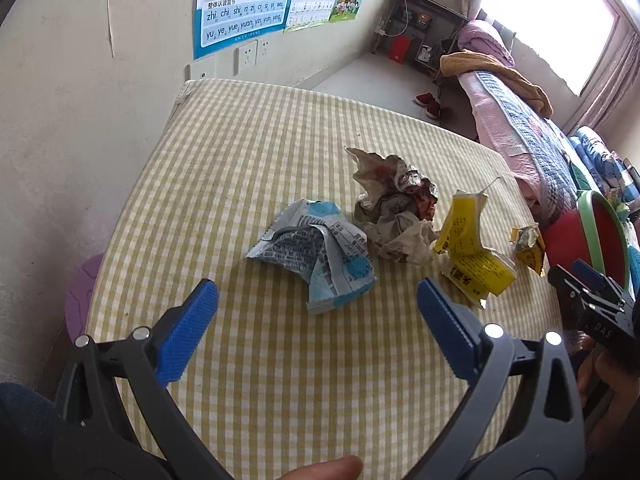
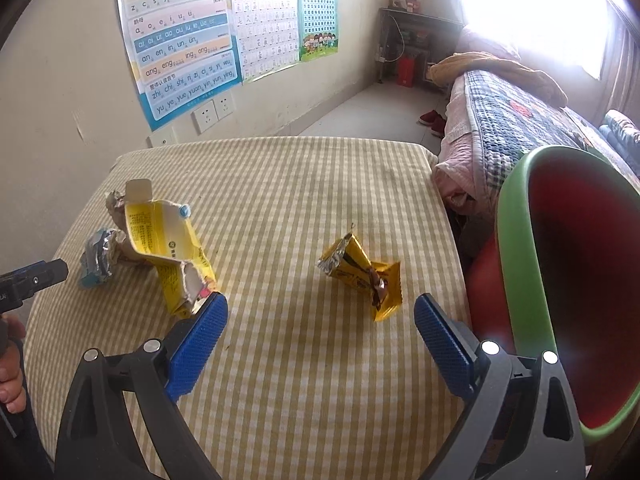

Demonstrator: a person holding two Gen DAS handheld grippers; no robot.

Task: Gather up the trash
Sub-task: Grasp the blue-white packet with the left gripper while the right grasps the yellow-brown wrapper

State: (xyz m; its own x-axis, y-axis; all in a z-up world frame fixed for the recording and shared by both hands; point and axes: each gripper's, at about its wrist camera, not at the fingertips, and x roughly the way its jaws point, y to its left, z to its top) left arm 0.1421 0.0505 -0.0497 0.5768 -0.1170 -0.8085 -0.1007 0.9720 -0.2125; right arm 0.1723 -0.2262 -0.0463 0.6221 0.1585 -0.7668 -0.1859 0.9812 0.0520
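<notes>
Holding both claws wide open and empty, I judge nothing is collected yet. Nearest my left gripper point(image 1: 318, 312) lies the blue-and-white wrapper point(image 1: 320, 256); nearest my right gripper point(image 2: 320, 320), the small yellow wrapper point(image 2: 366, 274). Farther left sit the torn yellow carton point(image 2: 168, 248) and crumpled paper point(image 1: 394, 204). The red bin point(image 2: 576, 280) waits right.

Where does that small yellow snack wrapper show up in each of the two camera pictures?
Left wrist view: the small yellow snack wrapper lies far right, by the table edge, right of the torn yellow carton.
Right wrist view: it lies near the centre, ahead of the open right tool.
Shared landmark: the red bin with a green rim.
</notes>
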